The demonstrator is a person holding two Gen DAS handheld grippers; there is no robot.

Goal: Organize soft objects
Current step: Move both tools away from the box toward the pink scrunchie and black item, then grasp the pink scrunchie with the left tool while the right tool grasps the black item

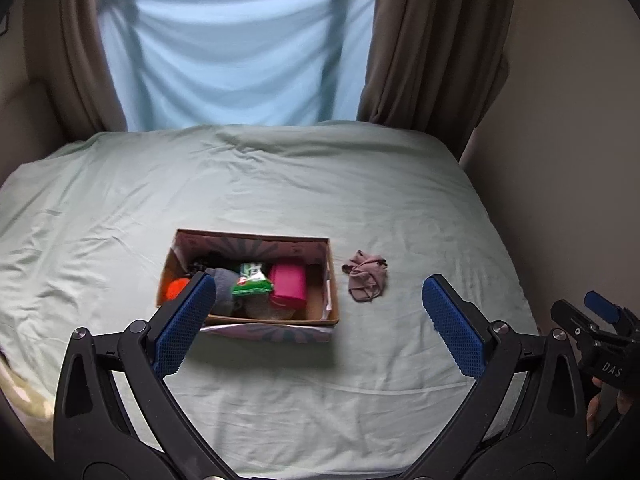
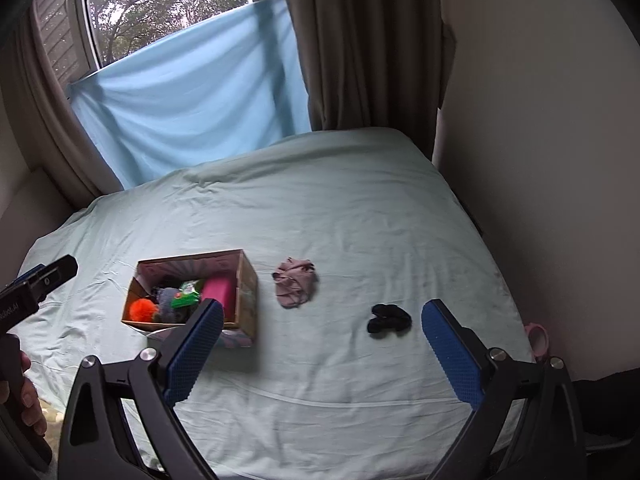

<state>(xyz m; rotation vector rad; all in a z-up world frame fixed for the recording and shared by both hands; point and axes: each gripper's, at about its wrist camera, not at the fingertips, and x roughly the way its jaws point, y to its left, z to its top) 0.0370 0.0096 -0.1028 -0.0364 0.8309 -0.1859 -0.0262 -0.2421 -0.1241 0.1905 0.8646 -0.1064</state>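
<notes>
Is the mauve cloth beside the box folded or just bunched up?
Bunched up. The mauve cloth lies in a crumpled heap with irregular creases, on the bed sheet just right of the cardboard box, outside it.

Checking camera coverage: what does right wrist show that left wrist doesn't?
Only the right wrist view shows the black cloth item lying on the bed sheet right of the mauve cloth, a pink object at the bed's right edge, and trees through the window. Only the left wrist view shows nothing extra on the bed. Both show the cardboard box holding a pink item, a green packet and an orange item, the blue drape, and both open hand-held grippers: left, right.
</notes>
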